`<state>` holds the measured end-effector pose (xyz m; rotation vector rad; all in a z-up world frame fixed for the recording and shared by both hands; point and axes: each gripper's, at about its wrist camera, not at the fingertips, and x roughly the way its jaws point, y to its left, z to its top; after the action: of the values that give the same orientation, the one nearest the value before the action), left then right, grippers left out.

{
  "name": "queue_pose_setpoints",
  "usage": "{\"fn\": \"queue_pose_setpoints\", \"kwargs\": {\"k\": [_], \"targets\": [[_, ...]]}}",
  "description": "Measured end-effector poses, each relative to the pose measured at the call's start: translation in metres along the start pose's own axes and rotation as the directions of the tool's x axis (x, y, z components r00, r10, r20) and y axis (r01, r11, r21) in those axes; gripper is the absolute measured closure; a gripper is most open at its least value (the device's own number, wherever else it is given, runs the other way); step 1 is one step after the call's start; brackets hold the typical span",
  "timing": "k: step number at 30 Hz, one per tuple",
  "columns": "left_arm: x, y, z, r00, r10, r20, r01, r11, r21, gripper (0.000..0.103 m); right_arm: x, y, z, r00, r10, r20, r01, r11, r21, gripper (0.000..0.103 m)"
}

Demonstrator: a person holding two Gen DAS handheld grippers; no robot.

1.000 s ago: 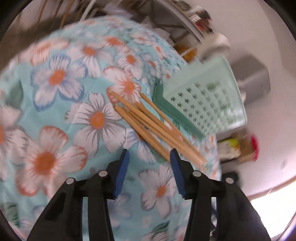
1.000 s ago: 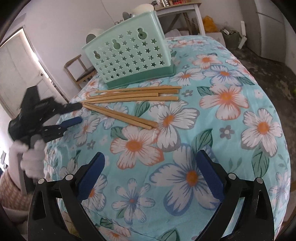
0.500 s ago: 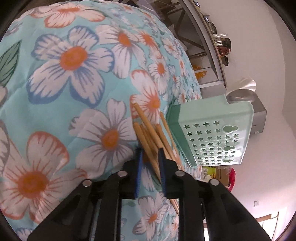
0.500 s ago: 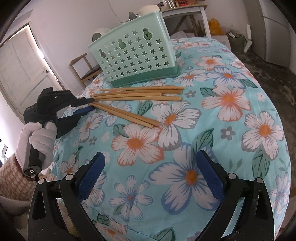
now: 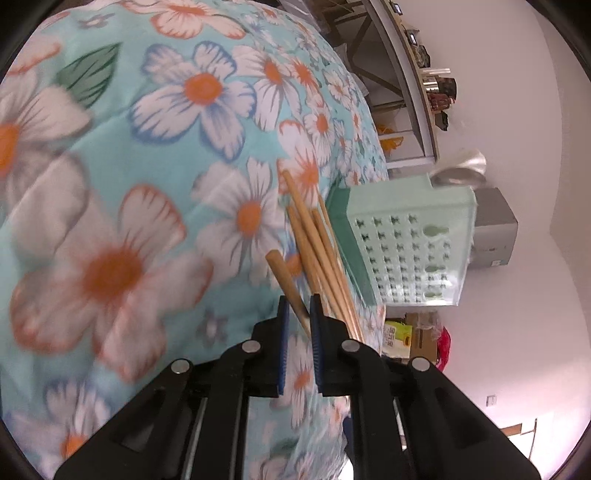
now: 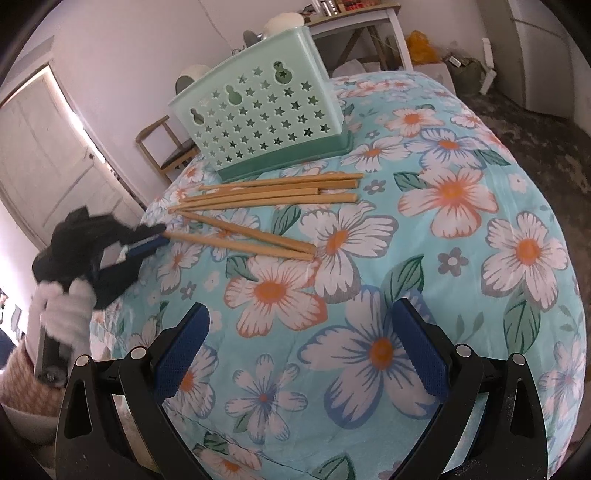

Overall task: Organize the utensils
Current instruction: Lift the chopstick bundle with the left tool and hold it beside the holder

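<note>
Several wooden chopsticks [image 6: 273,192] lie on the floral tablecloth [image 6: 443,229] in front of a mint green utensil basket [image 6: 258,122] with star holes. My left gripper [image 5: 297,314] is shut on the thin end of one chopstick [image 5: 286,282] and lifts its thick end off the cloth. In the right wrist view the left gripper [image 6: 155,236] grips the nearest chopstick [image 6: 240,245] at the table's left edge. The basket also shows in the left wrist view [image 5: 406,251], beyond the other chopsticks [image 5: 317,240]. My right gripper [image 6: 299,343] is open and empty above the near cloth.
A wooden chair [image 6: 162,147] and a white door [image 6: 48,155] stand behind the table on the left. A white shelf table [image 6: 354,26] with jars stands at the back. A grey cabinet [image 5: 491,229] stands by the wall.
My left gripper has come down to the chopsticks, closed on one and begun to lift it. The right gripper has stayed open and has hardly moved.
</note>
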<state>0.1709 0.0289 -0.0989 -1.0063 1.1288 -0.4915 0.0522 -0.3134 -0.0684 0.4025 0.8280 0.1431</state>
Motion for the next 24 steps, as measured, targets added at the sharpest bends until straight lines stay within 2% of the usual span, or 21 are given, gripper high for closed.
{"fn": "queue_pose_setpoints", "kwargs": {"k": [4,7,15,21,24], "targets": [[0.0,0.004,-0.005,1.0,-0.014,-0.017,0.014,1.0,-0.014,0.092,0.0,-0.001,0.001,1.0,-0.001,0.002,0.001,1.0,0.011,0.008],[0.004,0.007,-0.003,1.0,-0.022,-0.021,0.021,0.999,-0.041,0.087,0.0,-0.001,0.001,1.0,-0.002,0.002,0.002,1.0,0.017,0.008],[0.013,0.01,0.003,1.0,-0.012,-0.012,0.011,0.994,-0.108,0.086,-0.003,-0.005,-0.002,0.999,0.022,0.036,-0.023,0.999,0.042,0.008],[0.016,0.006,0.005,1.0,0.029,0.001,-0.029,0.994,-0.109,0.087,-0.002,-0.002,-0.003,0.999,-0.001,0.037,0.0,1.0,0.027,0.008],[0.018,0.003,0.003,0.998,0.063,0.015,-0.061,0.993,-0.098,0.09,-0.001,0.0,-0.003,0.999,-0.01,0.036,0.009,1.0,0.023,0.008]]}}
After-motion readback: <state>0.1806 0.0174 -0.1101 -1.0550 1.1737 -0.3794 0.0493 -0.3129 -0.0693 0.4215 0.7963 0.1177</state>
